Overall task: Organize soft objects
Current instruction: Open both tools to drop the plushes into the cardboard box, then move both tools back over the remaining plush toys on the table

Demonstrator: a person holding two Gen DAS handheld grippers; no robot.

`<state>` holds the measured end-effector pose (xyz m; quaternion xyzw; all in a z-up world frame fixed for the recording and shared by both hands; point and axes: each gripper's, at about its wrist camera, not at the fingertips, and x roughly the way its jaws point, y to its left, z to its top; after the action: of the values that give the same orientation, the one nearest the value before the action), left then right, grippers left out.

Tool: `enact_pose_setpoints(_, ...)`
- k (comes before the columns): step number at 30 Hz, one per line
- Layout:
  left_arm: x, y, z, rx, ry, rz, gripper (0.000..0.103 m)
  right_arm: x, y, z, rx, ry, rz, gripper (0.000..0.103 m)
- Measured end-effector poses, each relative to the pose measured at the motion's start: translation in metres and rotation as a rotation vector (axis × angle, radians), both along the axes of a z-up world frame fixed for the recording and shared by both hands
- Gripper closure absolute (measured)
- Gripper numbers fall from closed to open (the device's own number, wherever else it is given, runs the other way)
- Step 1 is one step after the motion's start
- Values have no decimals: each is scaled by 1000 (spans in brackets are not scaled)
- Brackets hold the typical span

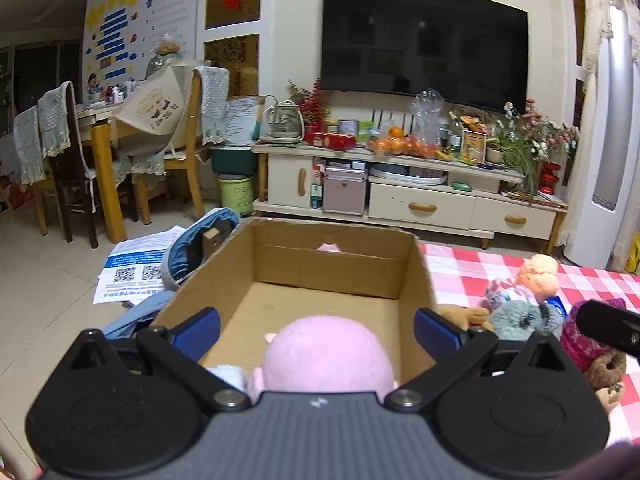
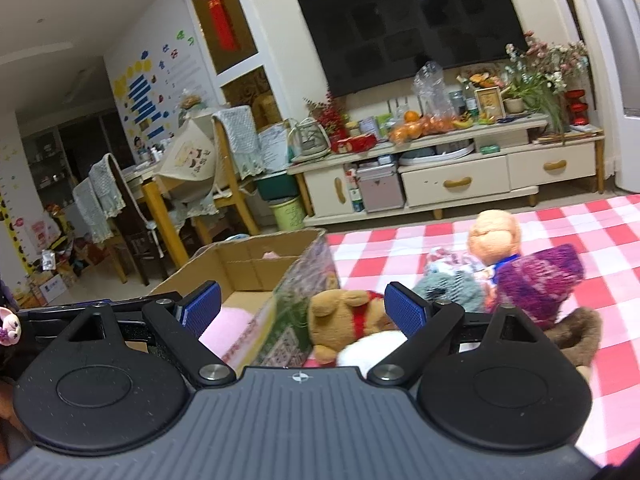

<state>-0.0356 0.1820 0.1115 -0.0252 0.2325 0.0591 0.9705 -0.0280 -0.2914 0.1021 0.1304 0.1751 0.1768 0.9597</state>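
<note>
Left wrist view: the left hand-held gripper (image 1: 316, 330) is seen with its jaws spread wide above the cardboard box (image 1: 340, 268), which fills the centre of the frame. The pink plush toy (image 1: 326, 354) lies at the lower centre, inside the near end of the box, between the blue pads but touched by neither; it is judged to have been deposited. A second pink scrap is glimpsed past the far wall of the box.

Right wrist view: the right hand-held gripper (image 2: 302, 310) is likewise shown open and empty, aimed at the brown plush bear (image 2: 344, 322) at lower centre, which lies against the outer side of the box on the red-checked surface (image 2: 400, 248). The remaining soft toys, among them a grey knitted toy (image 2: 448, 288), a purple knitted hat (image 2: 540, 276) and an orange-headed doll (image 2: 494, 236), are clustered right of centre.

Hazards, as judged: the box wall could be pinched together with the bear, since they touch; neighbouring toys could be dragged along; the two hand-held grippers, working close together, could collide.
</note>
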Motion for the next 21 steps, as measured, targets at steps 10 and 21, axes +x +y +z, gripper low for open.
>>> enact_pose_setpoints(10,1,-32,1,37,4,-61,1,-1,-13,3,5,-35,-89,0)
enact_pose_setpoints(21,-3,-68,-1,82,5,-140,1,-10,-18,-5,-6,-48,-160,0)
